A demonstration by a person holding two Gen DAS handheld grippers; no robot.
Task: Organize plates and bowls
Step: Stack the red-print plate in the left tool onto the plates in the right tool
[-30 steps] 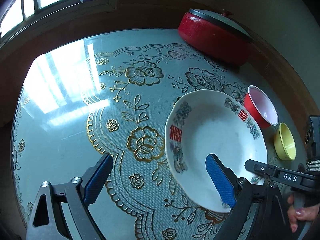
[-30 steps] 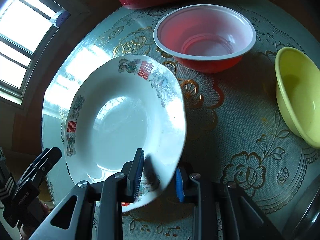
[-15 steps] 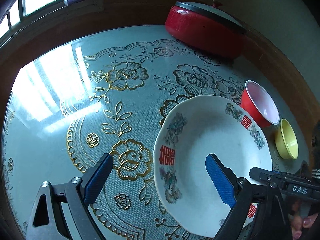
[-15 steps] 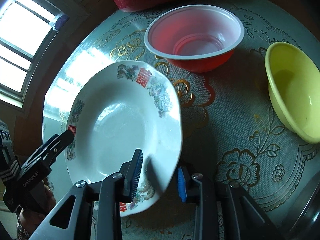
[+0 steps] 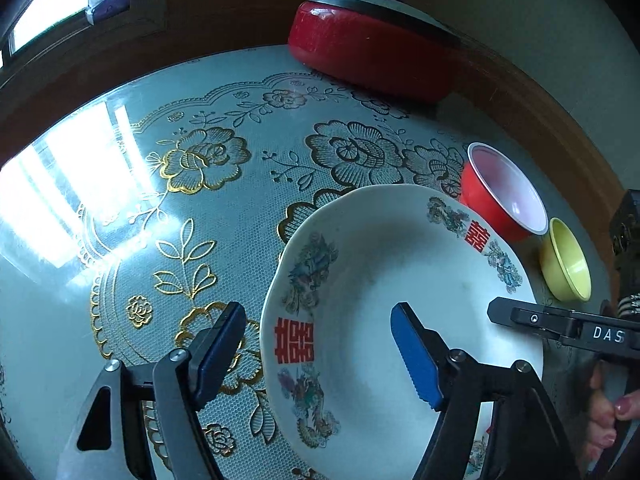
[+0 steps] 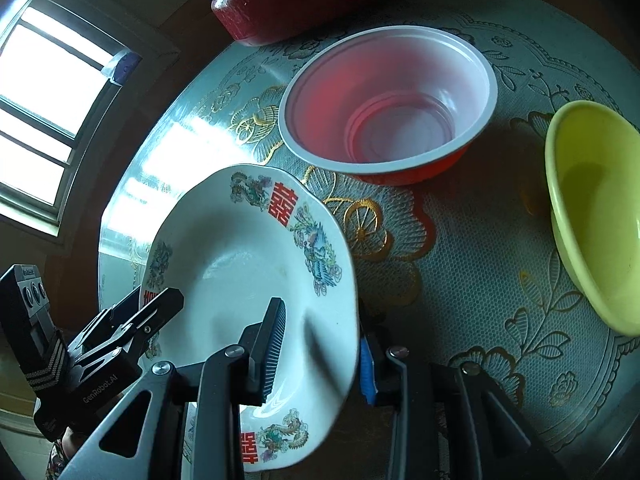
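Right gripper [image 6: 320, 344]: clamped on near rim of plate [image 6: 240, 264], one finger inside, one under the rim.
Left gripper [image 5: 316, 354]: jaws wide apart, straddling plate's left rim, gripping nothing; contact with rim unclear.
Plate: white, red characters and floral print, tilted, held above table [image 5: 120, 208].
Red bowl [image 6: 384, 96]: on table, just beyond plate.
Yellow bowl [image 6: 596, 208]: on table, right of red bowl, apart from it.
Red lidded pot [image 5: 372, 44]: far edge of table.
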